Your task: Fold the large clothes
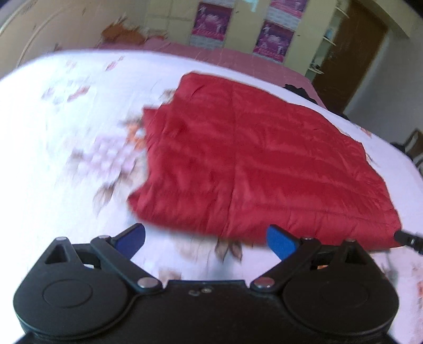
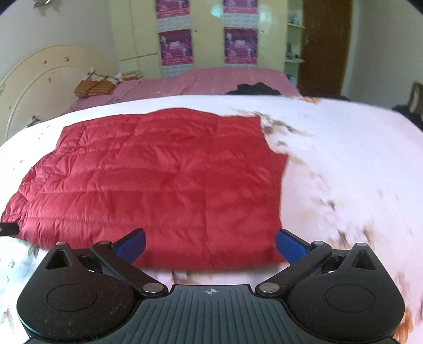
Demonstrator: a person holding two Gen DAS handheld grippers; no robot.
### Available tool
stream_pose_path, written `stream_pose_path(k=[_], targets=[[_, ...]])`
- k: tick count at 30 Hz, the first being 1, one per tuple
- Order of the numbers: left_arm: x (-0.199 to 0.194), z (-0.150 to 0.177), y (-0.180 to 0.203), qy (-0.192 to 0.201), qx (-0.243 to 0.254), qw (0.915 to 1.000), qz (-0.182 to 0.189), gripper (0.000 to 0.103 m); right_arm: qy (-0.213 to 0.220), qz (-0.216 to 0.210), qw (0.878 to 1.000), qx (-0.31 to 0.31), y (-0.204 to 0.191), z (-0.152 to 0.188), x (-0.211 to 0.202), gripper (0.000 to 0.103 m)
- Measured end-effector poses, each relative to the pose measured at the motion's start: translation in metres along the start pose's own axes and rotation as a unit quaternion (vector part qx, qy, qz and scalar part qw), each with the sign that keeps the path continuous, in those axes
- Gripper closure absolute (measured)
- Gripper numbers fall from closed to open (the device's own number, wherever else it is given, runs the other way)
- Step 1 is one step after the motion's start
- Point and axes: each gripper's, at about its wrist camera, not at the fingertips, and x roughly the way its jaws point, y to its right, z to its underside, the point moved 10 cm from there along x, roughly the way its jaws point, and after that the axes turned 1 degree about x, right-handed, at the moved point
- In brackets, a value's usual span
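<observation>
Red quilted fabric fills the middle of the left wrist view: a puffy red garment (image 1: 253, 164) lies spread flat on a white floral bedsheet (image 1: 53, 148), running from the upper centre of the frame down toward the lower right. The picture is smeared with motion blur. At the bottom of the frame the left gripper (image 1: 206, 238) has its blue fingertips (image 1: 280, 242) spread wide, with nothing between them; they sit just short of the garment's near edge, over bare sheet. At the right edge, a black tip of the other tool (image 1: 408, 238) shows at the garment's lower right corner. A pink bedcover (image 1: 224, 57) and purple posters (image 1: 212, 22) on a pale cupboard lie along the top.

From the right wrist view, the same garment (image 2: 158, 180) covers the centre and left of the frame, its right edge running down the middle right against the sheet (image 2: 343, 158). The right gripper (image 2: 210, 244) at the bottom is likewise wide open and grips nothing; its fingertips (image 2: 132, 246) lie over the garment's near hem. A brown door (image 2: 325, 45) stands at upper right, and a cream headboard (image 2: 39, 79) at upper left.
</observation>
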Motion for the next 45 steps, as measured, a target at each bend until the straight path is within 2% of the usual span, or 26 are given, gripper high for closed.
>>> stream_pose_path(k=[6, 9, 14, 20, 21, 22, 23, 25, 26, 27, 28, 29, 31, 32, 34, 37, 42, 45], targets=[[0.015, 0.015, -0.019, -0.029, -0.107, 0.9923, 0.055, 0.005, -0.045, -0.012, 0.998, 0.05, 0.014, 0.034, 0.005, 0.0], [0.025, 0.013, -0.023, -0.019, -0.148, 0.9861, 0.072, 0.004, -0.054, -0.033, 0.994, 0.088, 0.018, 0.039, 0.013, 0.0], [0.038, -0.002, -0.03, 0.007, -0.18, 0.9798, 0.087, 0.003, -0.059, -0.063, 0.986, 0.14, 0.02, 0.032, 0.033, 0.0], [0.052, -0.021, -0.031, 0.029, -0.205, 0.9723, 0.109, 0.004, -0.033, -0.094, 0.974, 0.202, 0.026, 0.011, 0.053, 0.0], [0.052, -0.022, -0.031, 0.033, -0.209, 0.9711, 0.111, 0.008, -0.03, -0.098, 0.971, 0.214, 0.028, 0.007, 0.056, 0.0], [0.053, -0.024, -0.032, 0.039, -0.213, 0.9702, 0.108, 0.018, -0.026, -0.099, 0.969, 0.225, 0.03, 0.004, 0.06, 0.0], [0.054, -0.025, -0.034, 0.043, -0.219, 0.9693, 0.104, 0.022, -0.023, -0.098, 0.968, 0.229, 0.03, 0.001, 0.064, 0.0], [0.057, -0.027, -0.039, 0.049, -0.227, 0.9678, 0.098, 0.036, -0.016, -0.092, 0.969, 0.228, 0.028, -0.004, 0.069, 0.001], [0.058, -0.028, -0.039, 0.05, -0.228, 0.9675, 0.097, 0.037, -0.013, -0.088, 0.97, 0.225, 0.026, -0.005, 0.07, 0.001], [0.059, -0.028, -0.04, 0.05, -0.229, 0.9673, 0.097, 0.041, -0.01, -0.085, 0.971, 0.222, 0.024, -0.006, 0.07, 0.007], [0.06, -0.029, -0.041, 0.049, -0.23, 0.9673, 0.094, 0.049, -0.007, -0.08, 0.973, 0.218, 0.023, -0.007, 0.07, 0.025], [0.059, -0.028, -0.042, 0.046, -0.232, 0.9669, 0.094, 0.053, -0.008, -0.081, 0.972, 0.22, 0.022, -0.007, 0.071, 0.031], [0.061, -0.028, -0.043, 0.039, -0.241, 0.9648, 0.099, 0.066, -0.01, -0.092, 0.967, 0.237, 0.024, -0.008, 0.072, 0.048], [0.061, -0.028, -0.043, 0.036, -0.243, 0.9645, 0.098, 0.067, -0.012, -0.093, 0.965, 0.243, 0.026, -0.008, 0.072, 0.052], [0.06, -0.031, -0.043, 0.035, -0.239, 0.9657, 0.096, 0.074, -0.015, -0.096, 0.965, 0.242, 0.027, -0.01, 0.071, 0.067], [0.055, -0.036, -0.042, 0.034, -0.233, 0.9671, 0.097, 0.08, -0.012, -0.098, 0.969, 0.227, 0.025, -0.016, 0.064, 0.076], [0.038, -0.037, -0.043, 0.036, -0.215, 0.9713, 0.096, 0.084, -0.011, -0.1, 0.973, 0.206, 0.018, -0.018, 0.043, 0.078], [0.022, -0.029, -0.046, 0.034, -0.206, 0.9732, 0.095, 0.084, -0.014, -0.102, 0.974, 0.2, 0.014, -0.008, 0.028, 0.078]])
